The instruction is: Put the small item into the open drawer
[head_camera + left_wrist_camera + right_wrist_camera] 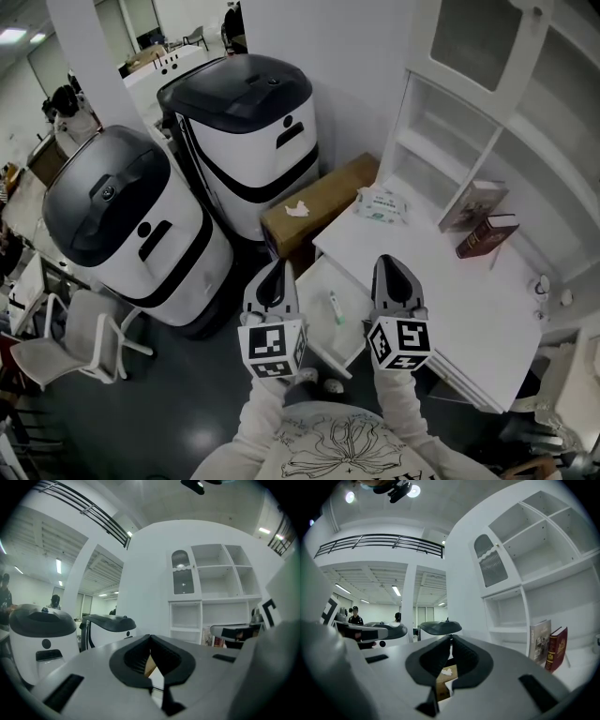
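Both shut tight on nothing: left gripper (278, 267) at ten o'clock of small item (335, 307), right gripper (386, 262) at two o'clock; small item inside open drawer (319, 291).

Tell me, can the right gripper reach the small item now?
Probably yes: the small item lies uncovered in the drawer beside the right gripper, but its fingers are shut.

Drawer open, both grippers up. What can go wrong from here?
1. The item seems to lie in the drawer already; another grab could pull it out.
2. Left gripper and right gripper are shut, empty; reaching down so would shove the thin item.
3. The drawer juts out; a bump is possible.
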`<state>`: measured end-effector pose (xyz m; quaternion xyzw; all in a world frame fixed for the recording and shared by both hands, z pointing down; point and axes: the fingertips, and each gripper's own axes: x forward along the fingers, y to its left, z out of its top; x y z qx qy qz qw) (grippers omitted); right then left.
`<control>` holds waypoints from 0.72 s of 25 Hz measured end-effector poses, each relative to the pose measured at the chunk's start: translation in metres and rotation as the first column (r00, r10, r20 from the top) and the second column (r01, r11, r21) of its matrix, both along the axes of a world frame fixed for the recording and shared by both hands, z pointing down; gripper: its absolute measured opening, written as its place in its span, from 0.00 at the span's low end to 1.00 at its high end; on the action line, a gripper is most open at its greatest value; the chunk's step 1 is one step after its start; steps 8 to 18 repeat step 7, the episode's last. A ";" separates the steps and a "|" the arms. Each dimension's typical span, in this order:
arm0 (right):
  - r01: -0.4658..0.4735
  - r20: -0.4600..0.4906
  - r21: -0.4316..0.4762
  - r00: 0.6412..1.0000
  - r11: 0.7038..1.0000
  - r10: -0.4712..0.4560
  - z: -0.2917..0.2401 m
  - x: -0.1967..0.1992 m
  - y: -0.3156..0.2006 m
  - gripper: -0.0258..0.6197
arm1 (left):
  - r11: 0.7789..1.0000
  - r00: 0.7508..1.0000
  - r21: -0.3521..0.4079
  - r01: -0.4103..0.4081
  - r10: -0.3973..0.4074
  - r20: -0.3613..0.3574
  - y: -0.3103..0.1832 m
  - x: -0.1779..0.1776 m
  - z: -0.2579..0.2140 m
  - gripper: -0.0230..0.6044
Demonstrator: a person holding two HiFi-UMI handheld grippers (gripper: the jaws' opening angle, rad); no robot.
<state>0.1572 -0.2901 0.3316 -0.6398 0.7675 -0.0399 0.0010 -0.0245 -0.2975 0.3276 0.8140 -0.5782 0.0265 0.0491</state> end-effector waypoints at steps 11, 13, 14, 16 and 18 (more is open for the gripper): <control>0.003 -0.002 -0.009 1.000 1.000 -0.003 0.004 -0.002 -0.002 0.06 | 1.000 1.000 0.002 0.001 -0.001 0.007 -0.002 -0.003 0.001 0.05; 0.003 -0.002 -0.009 1.000 1.000 -0.003 0.004 -0.002 -0.002 0.06 | 1.000 1.000 0.002 0.001 -0.001 0.007 -0.002 -0.003 0.001 0.05; 0.003 -0.002 -0.009 1.000 1.000 -0.003 0.004 -0.002 -0.002 0.06 | 1.000 1.000 0.002 0.001 -0.001 0.007 -0.002 -0.003 0.001 0.05; 0.003 -0.002 -0.009 1.000 1.000 -0.003 0.004 -0.002 -0.002 0.06 | 1.000 1.000 0.002 0.001 -0.001 0.007 -0.002 -0.003 0.001 0.05; 0.003 -0.002 -0.009 1.000 1.000 -0.003 0.004 -0.002 -0.002 0.06 | 1.000 1.000 0.002 0.001 -0.001 0.007 -0.002 -0.003 0.001 0.05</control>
